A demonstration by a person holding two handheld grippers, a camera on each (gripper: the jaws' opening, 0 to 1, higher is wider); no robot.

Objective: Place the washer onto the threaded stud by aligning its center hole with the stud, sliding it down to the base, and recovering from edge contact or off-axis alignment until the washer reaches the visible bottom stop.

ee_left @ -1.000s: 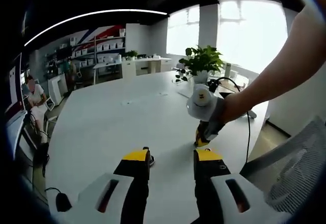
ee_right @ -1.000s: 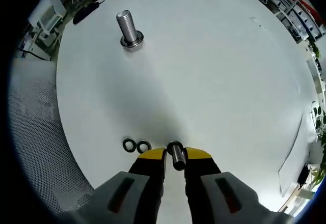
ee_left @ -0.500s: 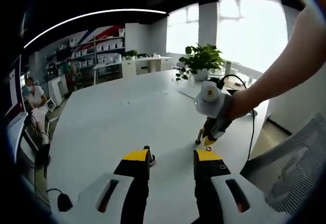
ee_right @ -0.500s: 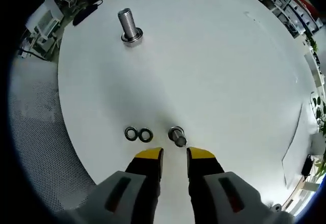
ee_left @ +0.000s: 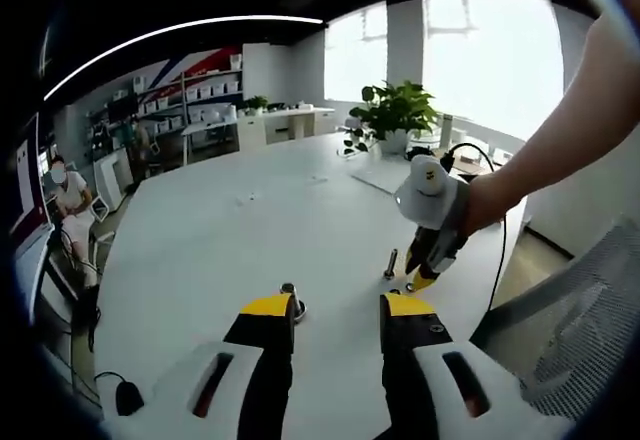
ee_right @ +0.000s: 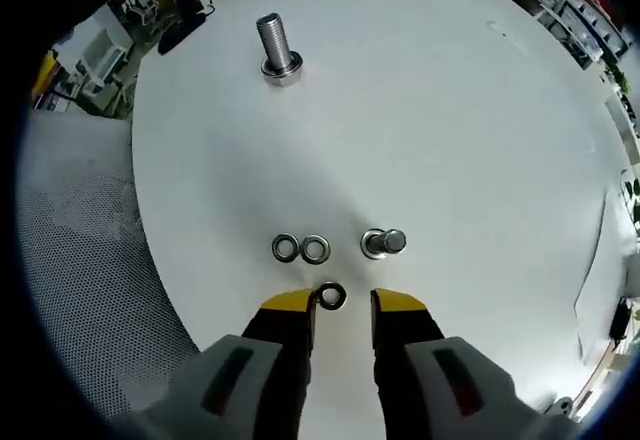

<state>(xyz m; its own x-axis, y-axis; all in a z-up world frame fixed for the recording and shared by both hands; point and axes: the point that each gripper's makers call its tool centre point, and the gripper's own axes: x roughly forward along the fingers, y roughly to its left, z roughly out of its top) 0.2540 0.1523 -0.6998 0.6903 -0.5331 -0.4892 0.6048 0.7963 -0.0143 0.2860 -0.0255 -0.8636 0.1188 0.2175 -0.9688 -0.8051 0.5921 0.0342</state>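
Observation:
In the right gripper view a tall threaded stud (ee_right: 280,48) stands upright at the far side of the white table (ee_right: 460,120), with a ring around its base. A shorter stud (ee_right: 383,242) stands near my jaws. Two washers (ee_right: 286,249) (ee_right: 316,249) lie side by side to its left. A third washer (ee_right: 331,296) lies flat between the tips of my open right gripper (ee_right: 340,305), which is not closed on it. In the left gripper view my left gripper (ee_left: 338,308) is open and empty, with a stud (ee_left: 290,300) just behind its left tip. The right gripper (ee_left: 420,278) hovers beside the short stud (ee_left: 391,263).
A grey mesh chair (ee_right: 80,250) sits below the table edge, also seen as a chair back (ee_left: 590,320). A potted plant (ee_left: 395,115) and a cable (ee_left: 470,160) are at the far table end. A person (ee_left: 60,185) sits at the left.
My right gripper has let go of the short stud and drawn back; the stud now stands on the table. A third washer has come in between the right jaws.

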